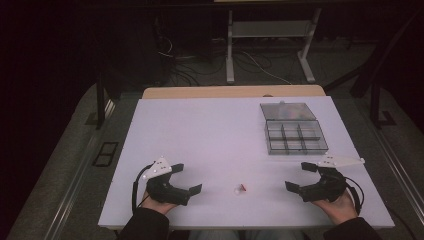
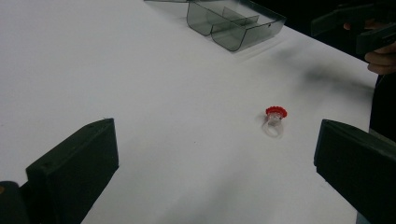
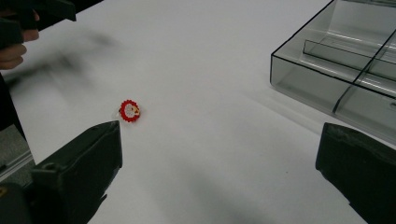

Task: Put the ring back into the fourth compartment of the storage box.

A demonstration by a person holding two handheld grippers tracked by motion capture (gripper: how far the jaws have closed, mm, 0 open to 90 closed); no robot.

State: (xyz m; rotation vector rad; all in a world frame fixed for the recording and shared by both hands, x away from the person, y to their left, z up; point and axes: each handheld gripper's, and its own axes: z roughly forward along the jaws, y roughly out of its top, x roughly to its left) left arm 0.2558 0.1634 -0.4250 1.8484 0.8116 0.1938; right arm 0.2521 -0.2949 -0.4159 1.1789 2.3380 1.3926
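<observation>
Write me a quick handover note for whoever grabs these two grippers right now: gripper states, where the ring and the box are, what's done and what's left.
Left gripper: open, empty, at the near left of the white table.
Right gripper: open, empty, at the near right.
Small clear plastic ring with a red beaded top: on the table near the front edge, between the two grippers, untouched.
Smoky clear plastic compartment box: far right, lid open, compartments look empty.
Done: nothing visibly placed yet.
Left: probably pick up the ring and put it in a compartment.
</observation>
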